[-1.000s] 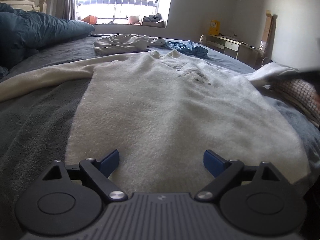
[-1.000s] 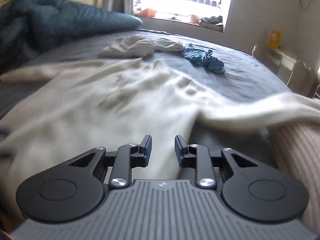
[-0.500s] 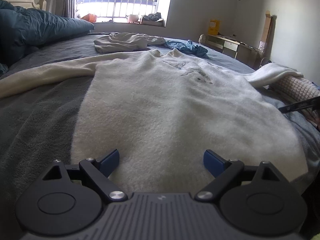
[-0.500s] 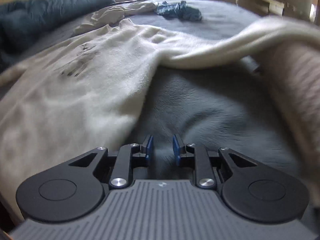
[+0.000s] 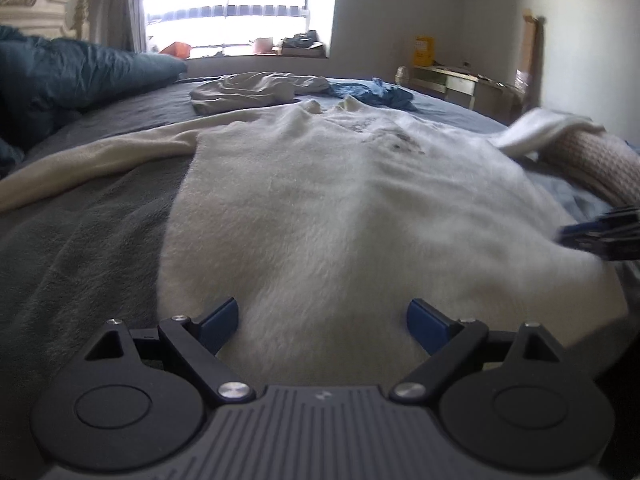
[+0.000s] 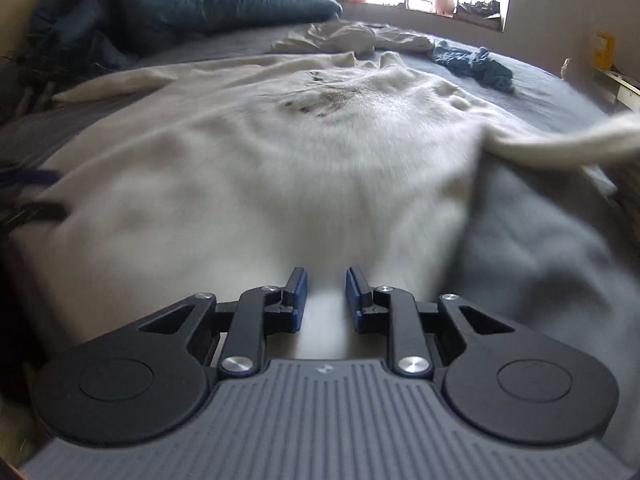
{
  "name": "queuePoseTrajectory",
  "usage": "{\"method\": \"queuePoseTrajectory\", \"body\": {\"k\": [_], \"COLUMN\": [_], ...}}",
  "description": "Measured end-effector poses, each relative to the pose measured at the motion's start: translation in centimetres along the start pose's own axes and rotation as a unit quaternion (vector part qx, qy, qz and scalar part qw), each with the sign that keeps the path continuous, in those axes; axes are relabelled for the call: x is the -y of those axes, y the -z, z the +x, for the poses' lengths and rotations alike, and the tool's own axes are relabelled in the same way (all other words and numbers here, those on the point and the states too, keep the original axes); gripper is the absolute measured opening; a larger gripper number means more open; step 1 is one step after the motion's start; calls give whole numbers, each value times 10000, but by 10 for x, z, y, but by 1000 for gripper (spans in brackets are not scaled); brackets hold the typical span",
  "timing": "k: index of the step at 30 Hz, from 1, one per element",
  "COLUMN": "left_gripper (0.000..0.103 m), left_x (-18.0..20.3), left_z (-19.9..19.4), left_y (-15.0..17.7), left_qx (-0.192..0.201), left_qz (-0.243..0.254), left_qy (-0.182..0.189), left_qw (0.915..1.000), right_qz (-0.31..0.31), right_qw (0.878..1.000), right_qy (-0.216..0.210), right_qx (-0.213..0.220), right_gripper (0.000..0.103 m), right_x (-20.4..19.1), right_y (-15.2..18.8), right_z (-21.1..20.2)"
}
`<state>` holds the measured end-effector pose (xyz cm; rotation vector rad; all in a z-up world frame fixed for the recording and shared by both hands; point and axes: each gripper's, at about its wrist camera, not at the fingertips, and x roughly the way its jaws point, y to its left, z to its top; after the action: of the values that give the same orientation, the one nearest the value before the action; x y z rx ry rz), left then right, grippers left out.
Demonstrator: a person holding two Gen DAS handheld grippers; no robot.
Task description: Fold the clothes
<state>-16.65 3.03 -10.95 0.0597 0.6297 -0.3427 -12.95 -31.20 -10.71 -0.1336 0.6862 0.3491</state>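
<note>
A cream fuzzy sweater (image 5: 340,208) lies flat, front up, on the grey bed (image 5: 80,248). One sleeve stretches out to the left (image 5: 100,160); the other drapes up over a pink knit item at the right (image 5: 540,128). My left gripper (image 5: 322,314) hovers at the sweater's hem, jaws wide open with nothing between them. My right gripper (image 6: 326,294) is low over the sweater's (image 6: 280,168) lower right part, jaws a narrow gap apart and pinching nothing. It also shows, blurred, at the right edge of the left wrist view (image 5: 600,236). The left gripper's fingers (image 6: 36,196) appear at the left edge of the right wrist view.
A crumpled cream garment (image 5: 256,88) and a blue garment (image 5: 372,94) lie beyond the collar. A dark teal duvet (image 5: 72,76) is piled at the left. A pink knit item (image 5: 592,160) lies at the right. A desk (image 5: 460,84) stands by the far wall.
My right gripper swung from the bare grey bedding at the right onto the sweater's lower right part, dropping lower, and entered the left wrist view. The left gripper stayed put.
</note>
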Motion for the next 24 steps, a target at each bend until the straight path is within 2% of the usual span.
{"method": "queuePoseTrajectory", "body": {"k": [2, 4, 6, 8, 11, 13, 15, 17, 20, 22, 24], "left_gripper": [92, 92, 94, 94, 94, 94, 94, 94, 93, 93, 93], "left_x": [-4, -9, -13, -11, -5, 1, 5, 8, 0, -12, -35], "left_z": [-6, -10, -10, -1, 33, 63, 96, 130, 180, 209, 205], "left_y": [-5, -21, -40, -64, -100, -123, -141, -157, -161, -155, -149], "left_qx": [-48, 63, 226, 412, 539, 454, 362, 255, -80, -363, -206], "left_qz": [47, 81, 114, 185, 402, 510, 636, 798, 785, 676, 321], "left_qy": [24, 107, 218, 322, 410, 454, 471, 468, 471, 476, 754], "left_qw": [10000, 9999, 9994, 9985, 9969, 9966, 9962, 9954, 9958, 9959, 9964], "right_qz": [-9, -136, -312, -435, -437, -415, -373, -357, -318, -310, -298], "right_qw": [9999, 9993, 9992, 9988, 9976, 9969, 9972, 9979, 9984, 9973, 9962], "right_qy": [-83, -131, -140, -178, -315, -389, -512, -452, -464, -660, -816], "right_qx": [-64, -310, -185, 150, 436, 545, 406, 288, 30, -53, -100], "right_gripper": [21, 21, 21, 22, 22, 22, 20, 21, 19, 19, 19], "right_x": [1, 3, 4, 5, 4, 2, 0, 0, 9, 18, 30], "right_y": [11, 2, -17, -50, -99, -130, -152, -166, -169, -154, -142], "right_z": [-26, -34, -42, -36, 11, 47, 90, 128, 172, 181, 166]}}
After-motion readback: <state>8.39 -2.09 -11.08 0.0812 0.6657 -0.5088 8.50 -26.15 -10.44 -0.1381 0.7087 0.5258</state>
